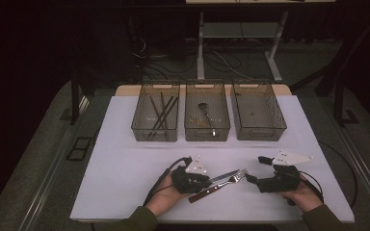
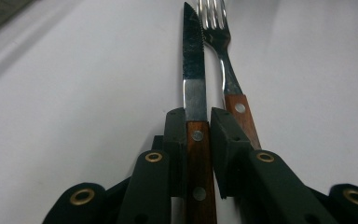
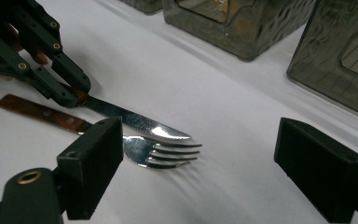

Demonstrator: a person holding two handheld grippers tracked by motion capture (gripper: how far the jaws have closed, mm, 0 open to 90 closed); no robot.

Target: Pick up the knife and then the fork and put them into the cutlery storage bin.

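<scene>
Two tools lie side by side at the table's six o'clock: a knife [image 2: 195,84] and a fork [image 3: 161,151]. Left gripper [image 2: 197,122] pinches the knife's handle. Right gripper [image 3: 198,168], jaws wide apart, holds nothing.

The person's left hand [image 1: 166,197] comes in from the bottom of the high view, palm up under the black two-jaw left gripper [image 1: 207,181], whose jaws stand narrow and pinch a wooden-handled steak knife [image 2: 196,140]. The right hand [image 1: 302,195] holds the black two-jaw right gripper [image 1: 254,169] low over the table, well apart from the left, its jaws spread wide with nothing between the pads.
</scene>
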